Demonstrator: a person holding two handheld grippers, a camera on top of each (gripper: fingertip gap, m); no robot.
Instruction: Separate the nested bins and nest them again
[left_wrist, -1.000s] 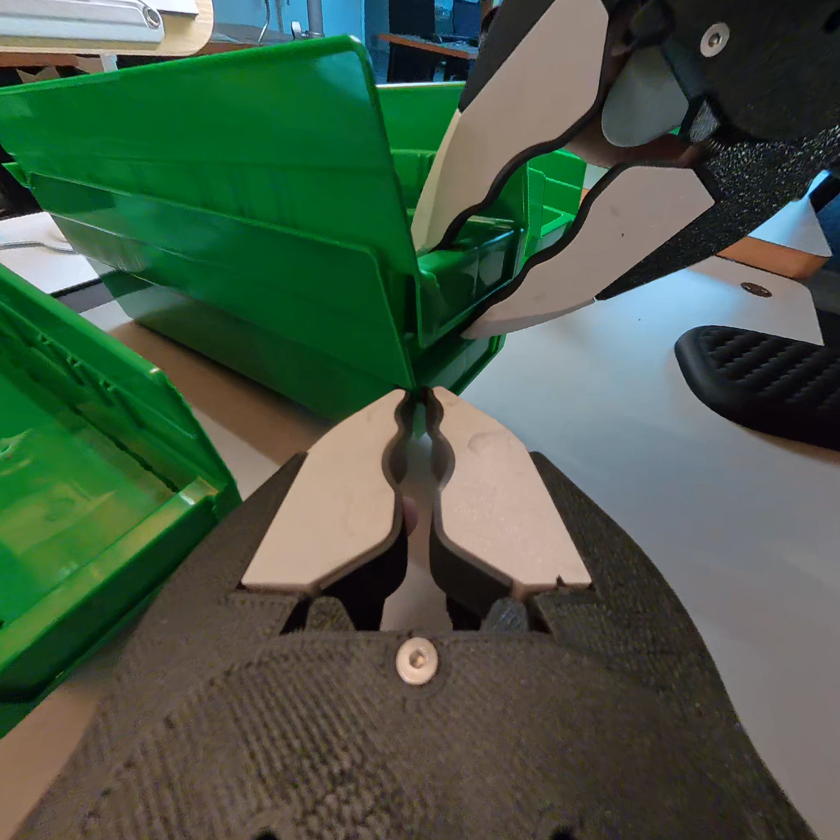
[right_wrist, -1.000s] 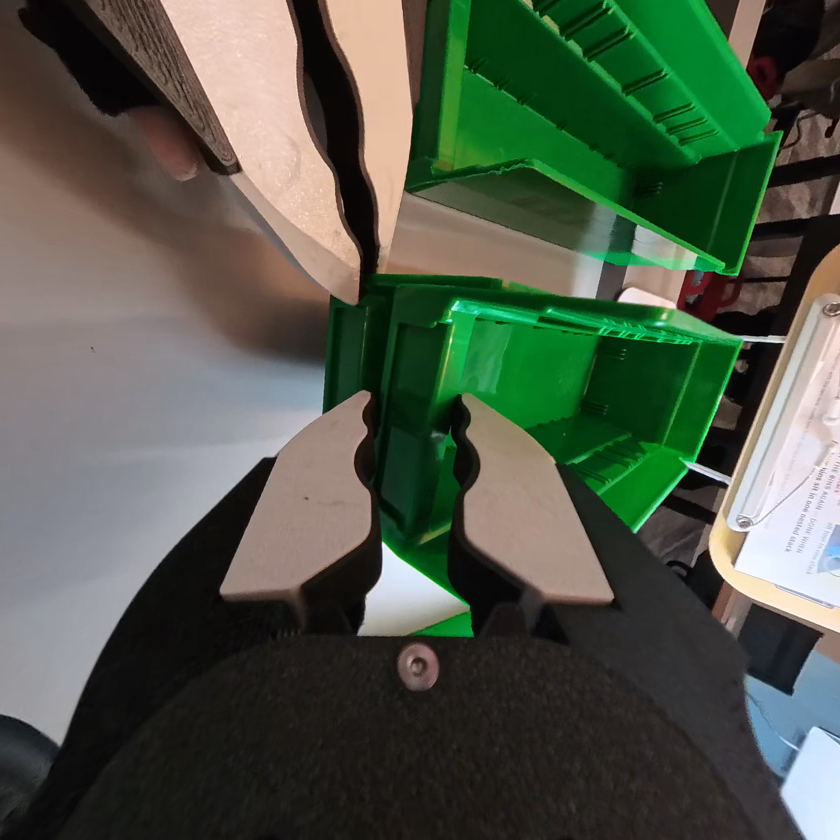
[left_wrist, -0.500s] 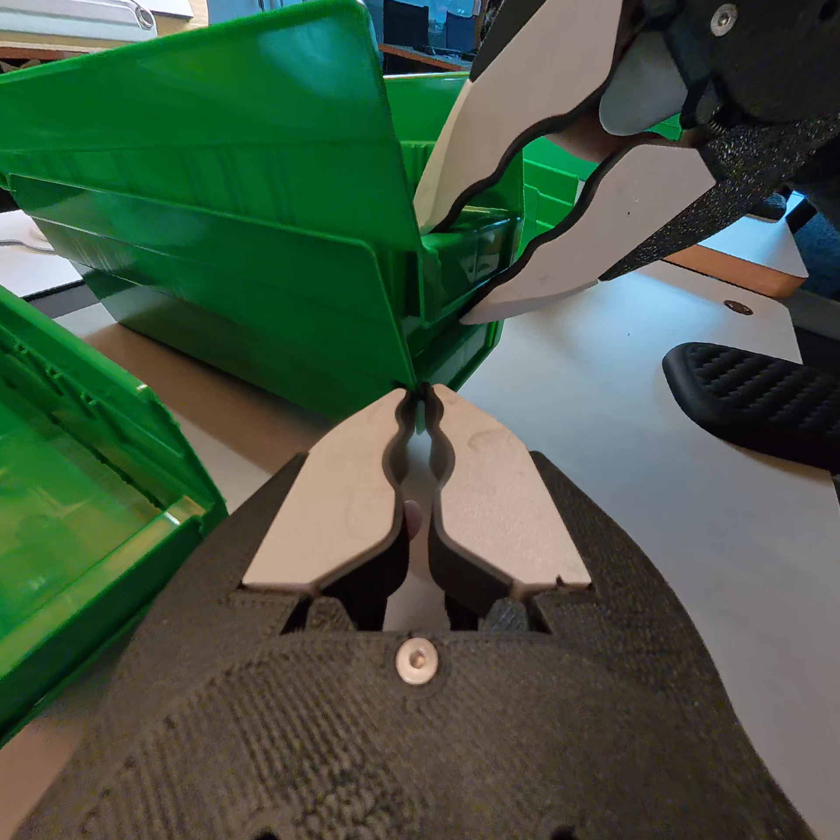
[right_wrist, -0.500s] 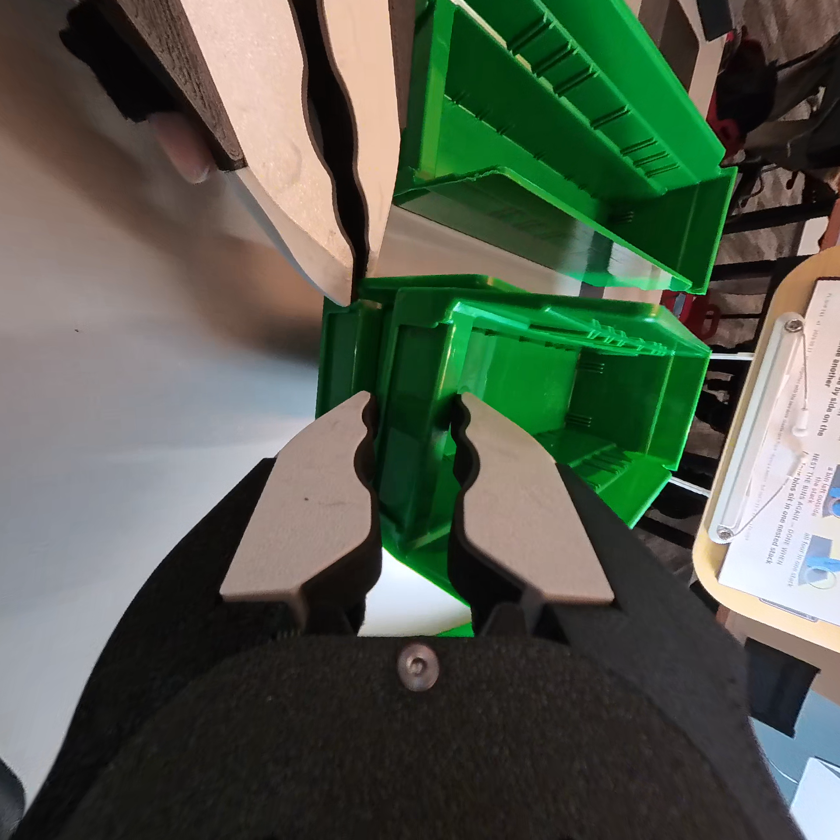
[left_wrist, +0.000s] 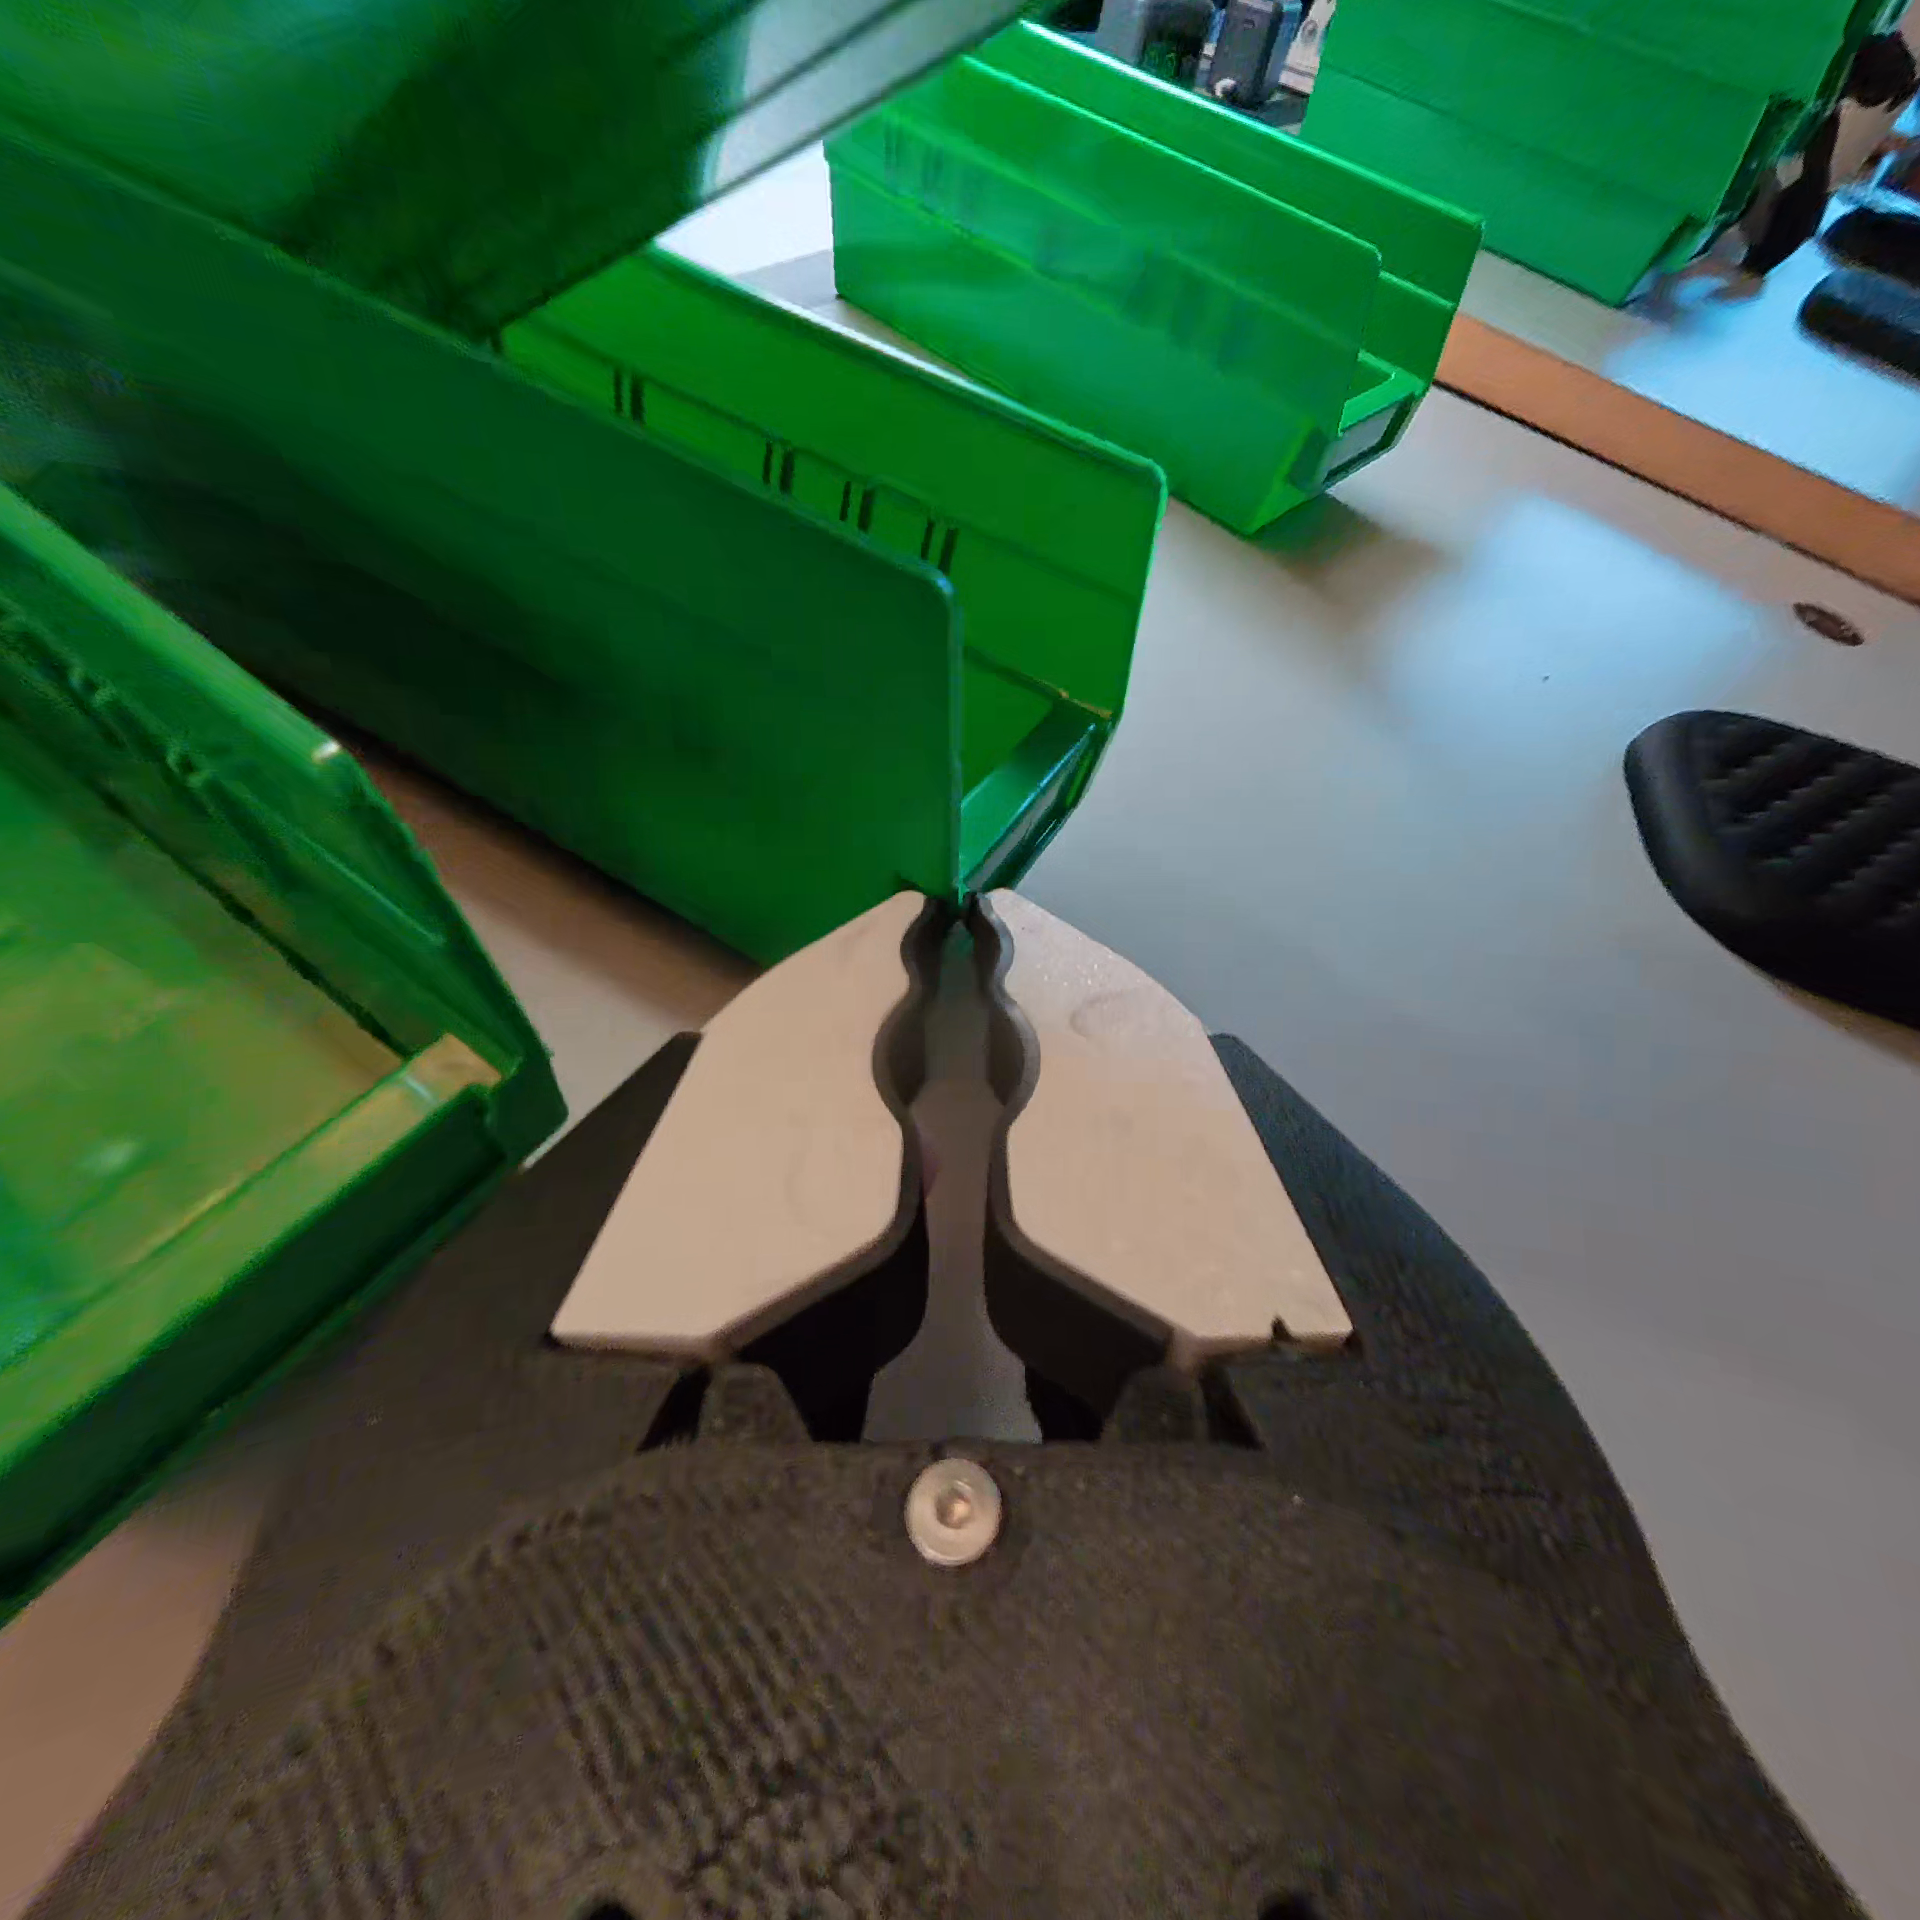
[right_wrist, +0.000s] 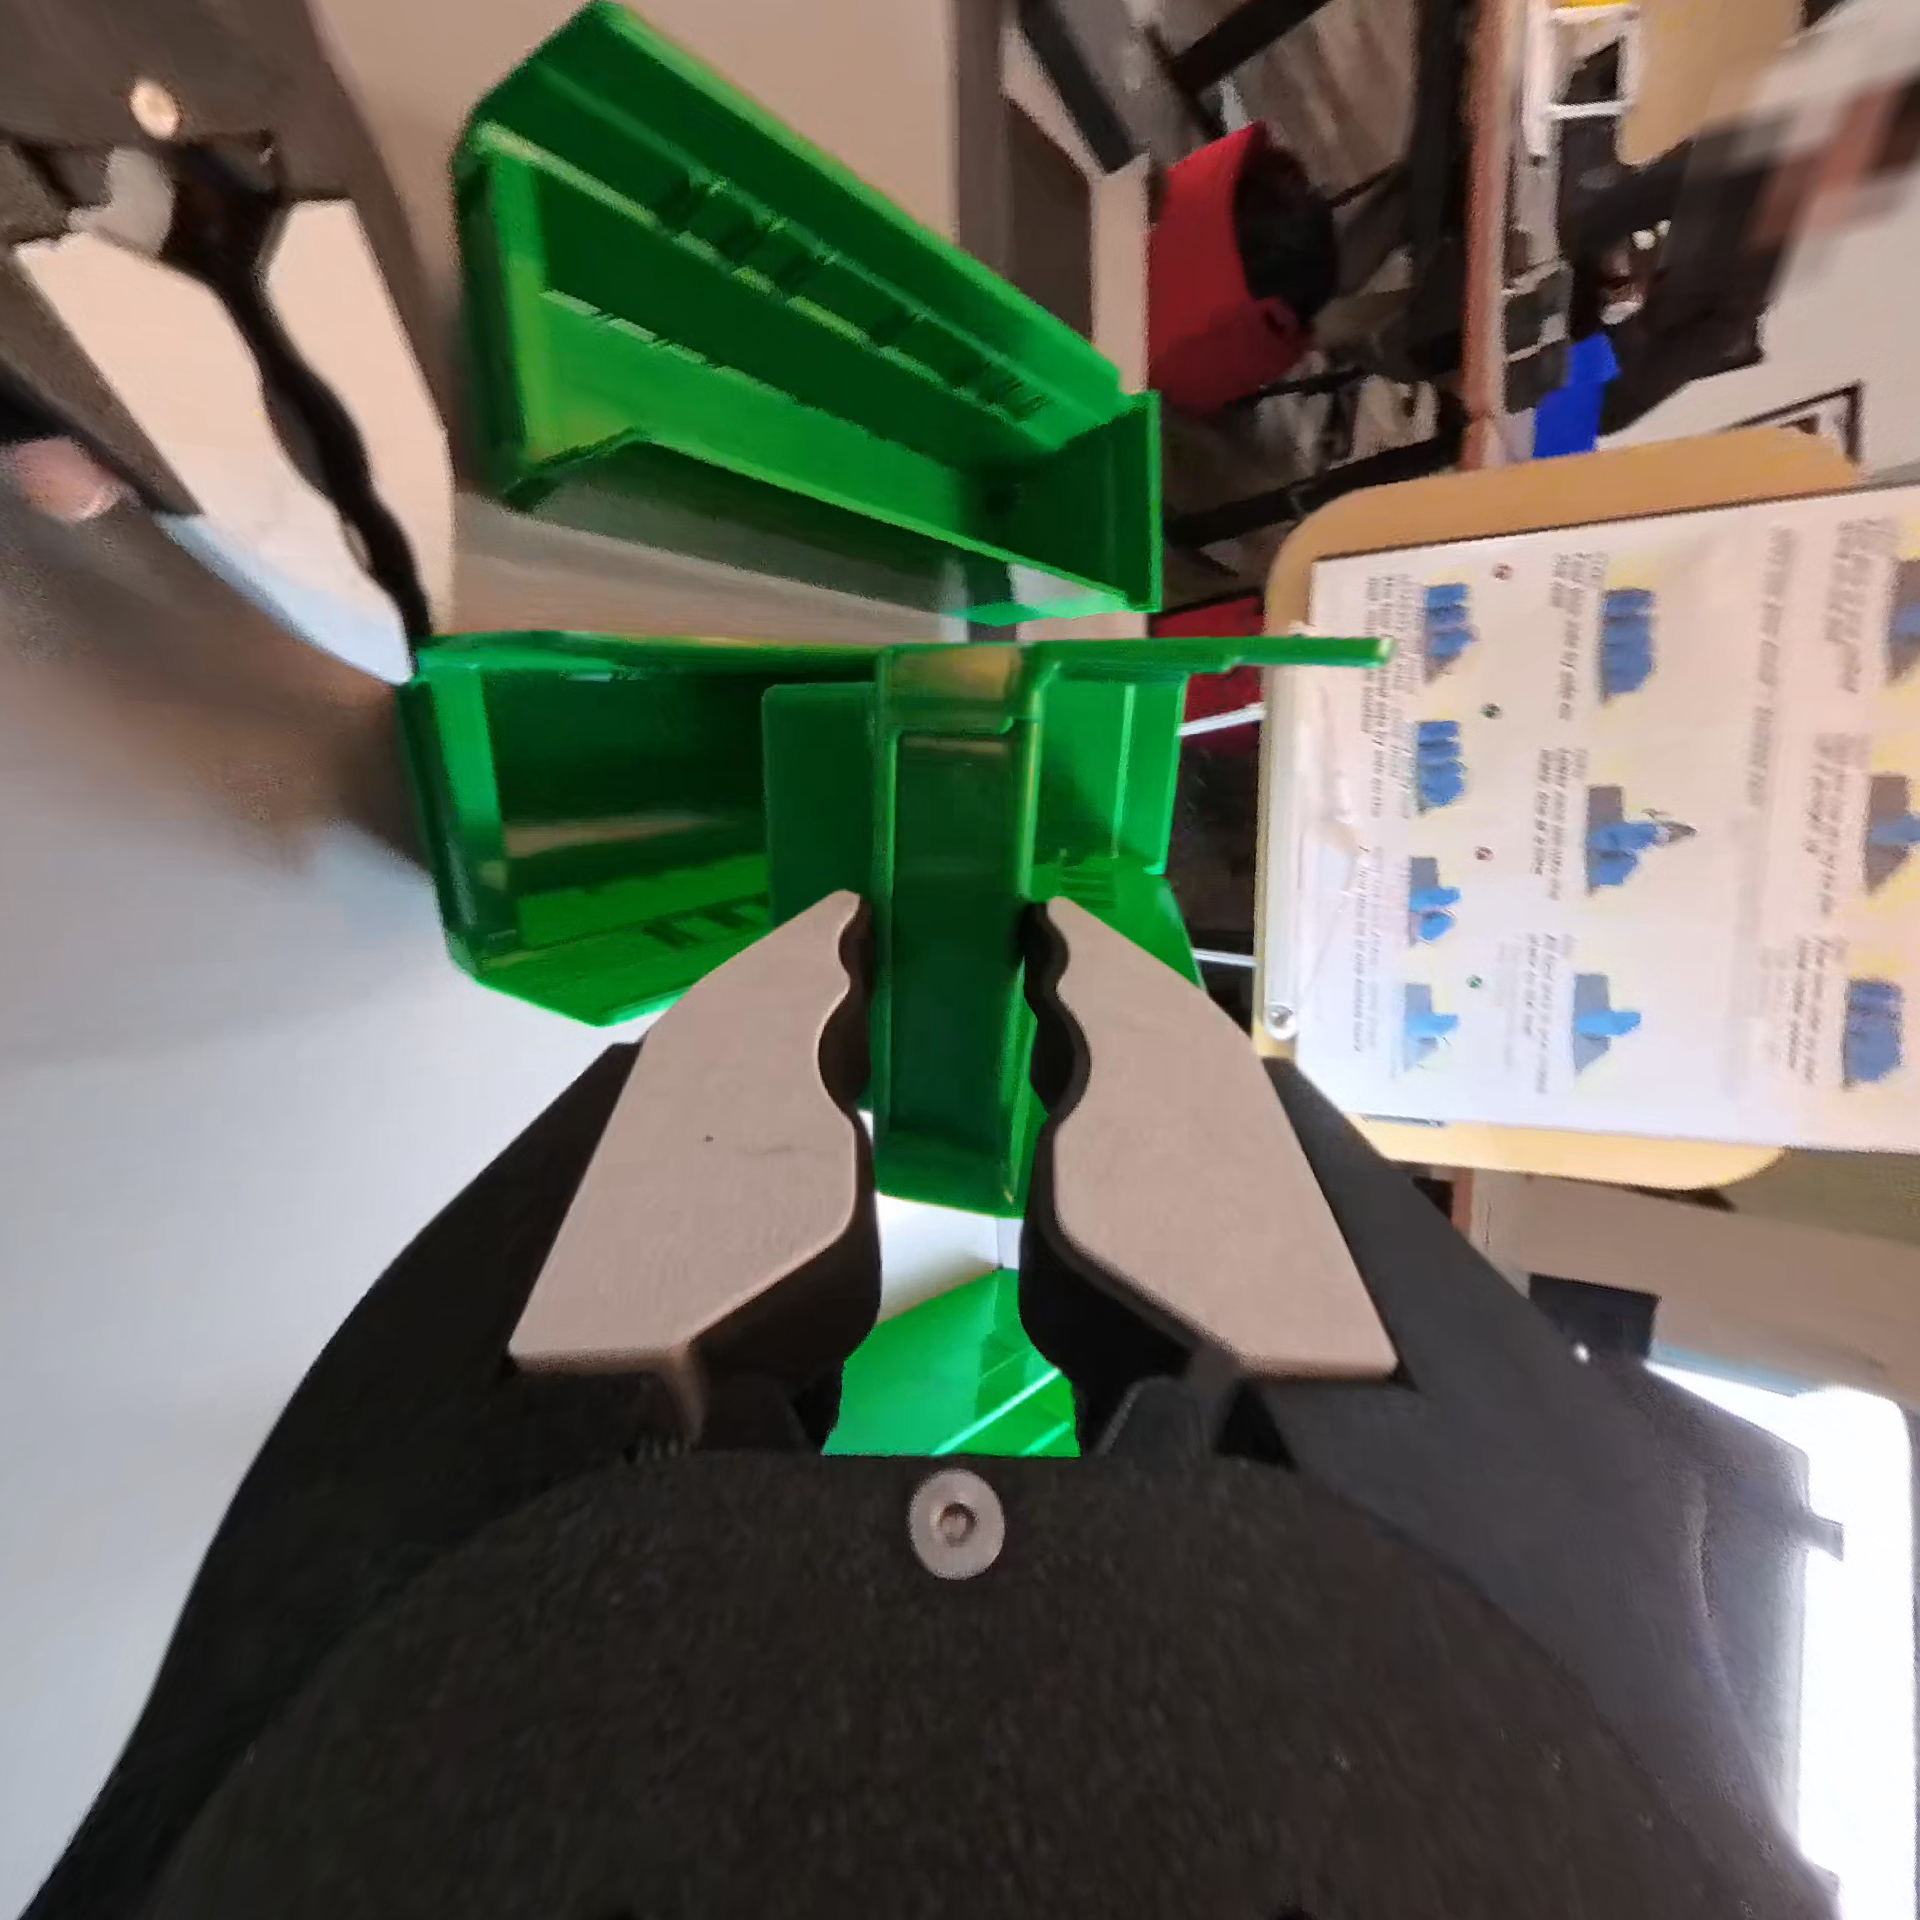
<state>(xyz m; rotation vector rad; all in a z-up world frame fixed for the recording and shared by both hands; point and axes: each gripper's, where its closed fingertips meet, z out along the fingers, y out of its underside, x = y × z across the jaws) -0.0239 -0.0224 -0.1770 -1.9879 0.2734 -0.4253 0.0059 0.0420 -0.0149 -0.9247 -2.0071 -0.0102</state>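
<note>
2 grippers (left_wrist: 954, 909) (right_wrist: 943, 925), each clamped on a green bin (left_wrist: 582, 623) (right_wrist: 951, 935).

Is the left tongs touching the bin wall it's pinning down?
Touching. The left wrist view shows the left tongs closed on the lower corner of the near wall of the green bin, with the wall's thin edge running down between the fingertips.

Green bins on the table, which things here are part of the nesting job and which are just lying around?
Job:
lifted bin, gripped by right gripper
lower bin, corner pinched by left gripper
bin alongside
far bins

Lying about:
black pad
instruction sheet
</note>
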